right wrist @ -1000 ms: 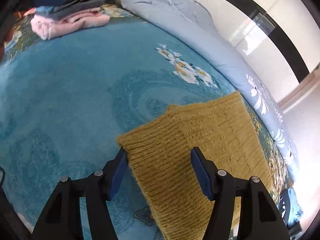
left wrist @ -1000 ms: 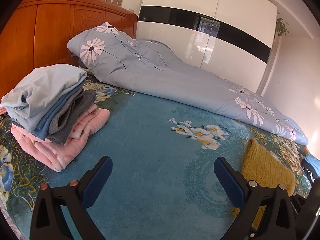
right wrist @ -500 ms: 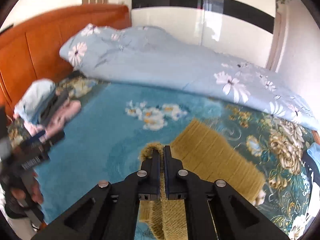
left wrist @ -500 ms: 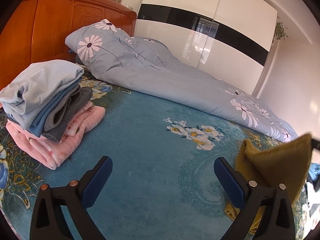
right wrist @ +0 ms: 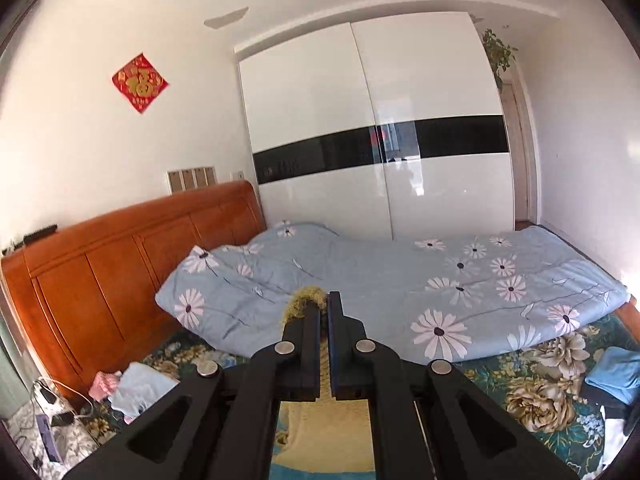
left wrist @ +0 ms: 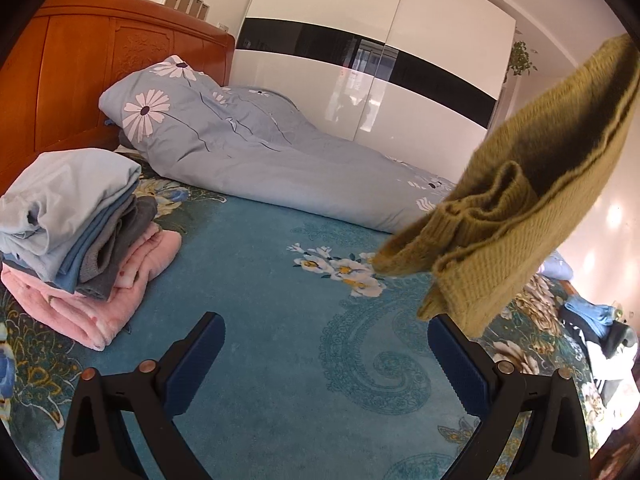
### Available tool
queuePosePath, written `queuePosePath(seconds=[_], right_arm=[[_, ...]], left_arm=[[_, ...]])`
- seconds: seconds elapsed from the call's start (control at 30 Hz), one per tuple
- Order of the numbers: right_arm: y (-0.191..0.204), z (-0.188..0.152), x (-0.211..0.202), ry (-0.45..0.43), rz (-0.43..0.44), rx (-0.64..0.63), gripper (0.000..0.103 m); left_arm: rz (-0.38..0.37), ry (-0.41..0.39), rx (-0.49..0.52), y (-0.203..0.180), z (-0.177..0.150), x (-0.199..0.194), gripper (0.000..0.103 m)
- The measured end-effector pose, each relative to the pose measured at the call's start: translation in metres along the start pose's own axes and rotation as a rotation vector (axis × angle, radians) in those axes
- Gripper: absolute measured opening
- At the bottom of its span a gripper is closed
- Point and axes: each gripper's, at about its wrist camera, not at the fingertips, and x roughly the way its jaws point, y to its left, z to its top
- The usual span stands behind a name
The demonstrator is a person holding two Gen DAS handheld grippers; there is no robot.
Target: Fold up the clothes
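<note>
A folded mustard-yellow knit sweater (left wrist: 508, 216) hangs in the air at the right of the left wrist view, above the teal bedspread (left wrist: 280, 320). My right gripper (right wrist: 324, 304) is shut on the sweater's edge (right wrist: 306, 294); more of it hangs below the jaws (right wrist: 320, 436). My left gripper (left wrist: 326, 354) is open and empty, low over the bedspread, left of the hanging sweater. A stack of folded clothes (left wrist: 76, 236), light blue on top and pink at the bottom, lies at the left.
A rolled blue floral duvet (left wrist: 260, 160) runs along the far side of the bed, against the wooden headboard (left wrist: 80, 80). A white wardrobe (right wrist: 380, 140) stands behind. Unfolded clothes (left wrist: 592, 320) lie at the bed's right end.
My right gripper closed on the sweater and lifted it off the bed, tilting up toward the wall. The sweater now hangs high at the right of the left wrist view.
</note>
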Motion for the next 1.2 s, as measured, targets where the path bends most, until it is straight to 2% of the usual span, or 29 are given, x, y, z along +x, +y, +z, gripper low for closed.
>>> queuePosePath(seconds=[0.1,0.2,0.43,0.47,0.57,0.63,0.8,0.93,1.07,1.2], right_arm=[[0.011,0.018,-0.017,-0.030,0.003,-0.017,0.003],[0.017,0.028,-0.026,-0.020,0.015,-0.014,0.003],[0.033,0.033,-0.043,-0.023,0.062,-0.036,0.003],[0.037,0.034,-0.046,-0.024,0.070,-0.043,0.003],[0.047,0.039,-0.052,-0.025,0.090,-0.053,0.003],[0.055,0.041,-0.056,-0.031,0.086,-0.071,0.003],[0.061,0.046,-0.060,-0.028,0.063,-0.080,0.003],[0.063,0.051,-0.067,-0.042,0.065,-0.076,0.003],[0.068,0.056,-0.074,-0.055,0.060,-0.087,0.003],[0.068,0.059,-0.077,-0.062,0.073,-0.078,0.003]], left_arm=[[-0.020,-0.015,-0.005,0.005,0.001,-0.015,0.103],[-0.040,-0.022,-0.014,0.010,-0.001,-0.025,0.103],[-0.082,0.044,-0.062,0.022,-0.031,-0.008,0.103],[-0.122,0.047,-0.069,0.021,-0.035,-0.003,0.103],[-0.320,0.063,-0.109,0.017,-0.041,0.011,0.103],[-0.414,0.075,-0.112,0.009,-0.040,0.019,0.103],[-0.580,0.119,-0.097,-0.011,-0.038,0.038,0.102],[-0.658,0.135,-0.117,-0.022,-0.036,0.047,0.102],[-0.682,0.160,-0.141,-0.021,-0.040,0.053,0.102],[-0.743,0.188,-0.235,-0.004,-0.046,0.059,0.102]])
